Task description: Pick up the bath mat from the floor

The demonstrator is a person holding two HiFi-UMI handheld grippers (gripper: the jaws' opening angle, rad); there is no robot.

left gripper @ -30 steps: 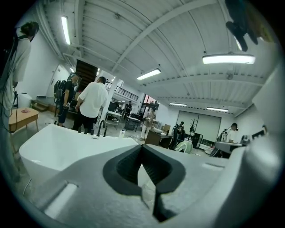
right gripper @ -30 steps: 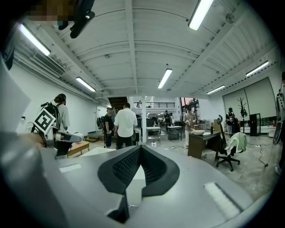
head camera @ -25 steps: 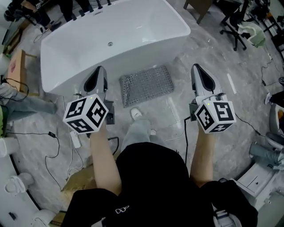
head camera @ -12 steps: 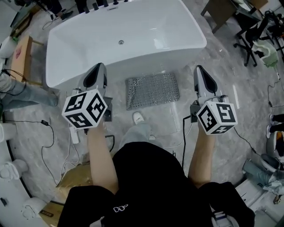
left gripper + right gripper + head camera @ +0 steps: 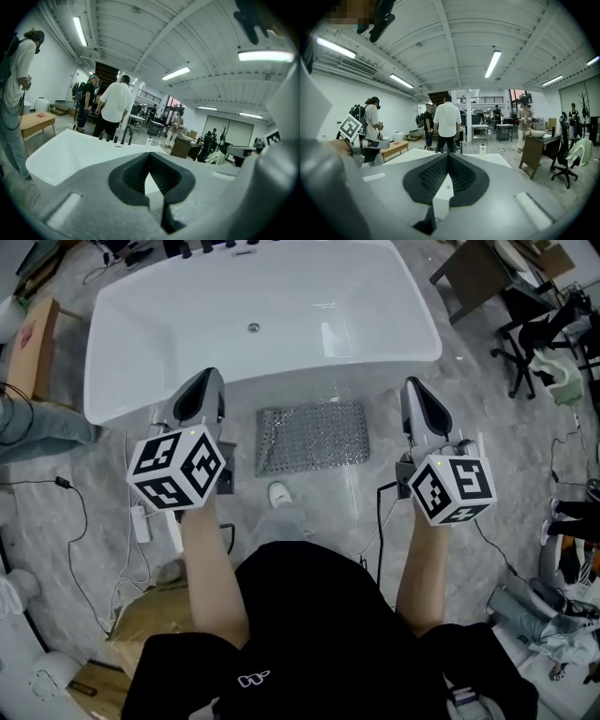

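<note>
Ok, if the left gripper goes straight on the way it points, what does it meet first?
Probably the near wall of the white bathtub: the left gripper, shut and empty, points at it. The bath mat lies on the floor to its right, off that line.

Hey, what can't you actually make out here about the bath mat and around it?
- Bath mat: in both gripper views the shut jaws hide nearly all of it.
- Mat's underside: head view, it faces the floor.
- Bathtub taps: head view, cut off by the top edge.
- Person's other foot: head view, one shoe shows, body covers the rest.
</note>
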